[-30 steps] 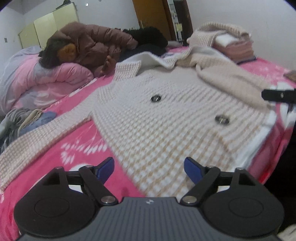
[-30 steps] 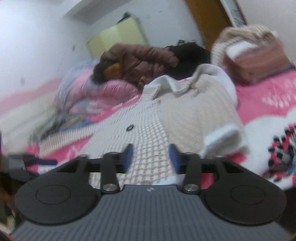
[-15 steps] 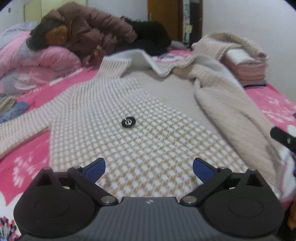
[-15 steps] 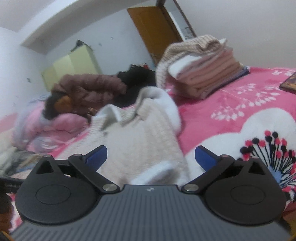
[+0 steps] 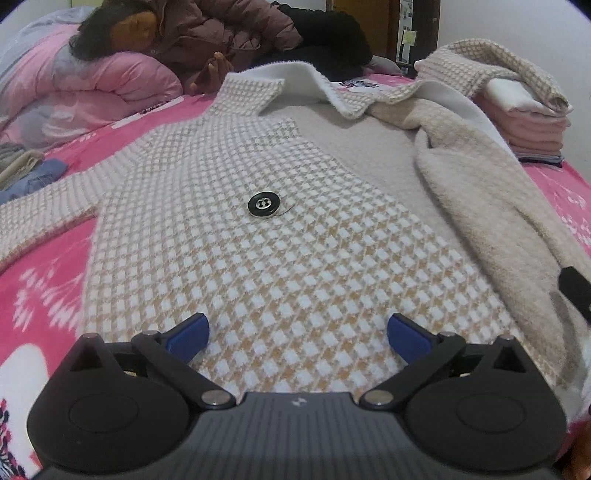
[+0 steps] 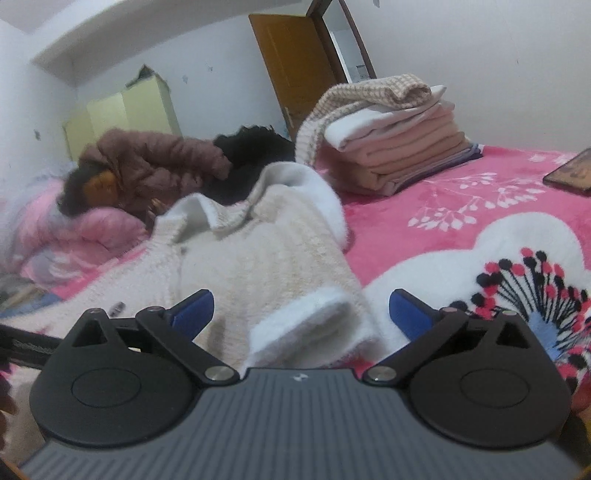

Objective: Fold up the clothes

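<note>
A cream and tan houndstooth coat [image 5: 288,251] lies spread on the pink bed, with a black button [image 5: 263,205] on its front panel. Its right panel [image 5: 491,206] is folded back, fuzzy lining up. My left gripper [image 5: 297,338] is open and empty, low over the coat's lower front. My right gripper [image 6: 300,314] is open and empty, just above the folded-back panel's white-edged hem [image 6: 306,328]. The coat [image 6: 258,258] fills the middle of the right wrist view. The tip of the right gripper [image 5: 576,291] shows at the right edge of the left wrist view.
A stack of folded clothes [image 6: 402,147] with a houndstooth garment on top stands at the far right of the bed; it also shows in the left wrist view [image 5: 524,110]. A brown puffer jacket [image 5: 207,33] and pink quilt [image 5: 92,96] lie at the head. A dark flat object [image 6: 570,171] lies far right.
Both grippers opened wider. My left gripper moved forward over the coat toward the upper button. My right gripper swung right and now sits over the folded-back panel's hem.
</note>
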Tool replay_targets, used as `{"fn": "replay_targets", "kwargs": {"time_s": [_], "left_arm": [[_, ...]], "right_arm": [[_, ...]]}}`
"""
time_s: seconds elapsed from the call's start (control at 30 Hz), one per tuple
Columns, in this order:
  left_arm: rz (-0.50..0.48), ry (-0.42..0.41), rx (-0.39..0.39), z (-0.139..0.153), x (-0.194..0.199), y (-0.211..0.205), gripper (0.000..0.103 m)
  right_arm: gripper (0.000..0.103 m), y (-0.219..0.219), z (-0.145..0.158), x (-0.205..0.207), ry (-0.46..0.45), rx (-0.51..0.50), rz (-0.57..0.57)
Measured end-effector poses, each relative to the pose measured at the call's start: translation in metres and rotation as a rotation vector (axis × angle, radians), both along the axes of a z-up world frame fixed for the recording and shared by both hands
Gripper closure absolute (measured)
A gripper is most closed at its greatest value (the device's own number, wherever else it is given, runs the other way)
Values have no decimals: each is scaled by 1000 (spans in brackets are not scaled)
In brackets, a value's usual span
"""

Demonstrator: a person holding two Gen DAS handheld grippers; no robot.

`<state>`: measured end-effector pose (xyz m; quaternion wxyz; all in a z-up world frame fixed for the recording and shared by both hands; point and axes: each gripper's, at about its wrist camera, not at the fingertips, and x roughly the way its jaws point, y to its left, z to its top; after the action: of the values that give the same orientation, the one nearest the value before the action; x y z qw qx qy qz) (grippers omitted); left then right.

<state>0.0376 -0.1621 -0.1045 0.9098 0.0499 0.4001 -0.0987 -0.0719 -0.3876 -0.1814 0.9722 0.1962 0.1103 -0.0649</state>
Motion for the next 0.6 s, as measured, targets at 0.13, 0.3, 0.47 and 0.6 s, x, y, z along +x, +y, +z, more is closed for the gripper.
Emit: {"fn": "replay_targets", "kwargs": {"time_s": [0.13,0.3,0.47,0.6], "left_arm": [[-11,0,-13,-2,1,3,0],[-14,-25,-28,-5,-3,4,0],[-28,-30,-46,-4,-4,9,0],[-45,-33,-72,-3,-4,14,0]], "right_arm": [[1,-17,-3,-8,-72,144,96],[1,-18,-1,-6,-26,172,55],[1,6,19,-3,94,34,54],[1,7,47,-14,88,31,55]]}}
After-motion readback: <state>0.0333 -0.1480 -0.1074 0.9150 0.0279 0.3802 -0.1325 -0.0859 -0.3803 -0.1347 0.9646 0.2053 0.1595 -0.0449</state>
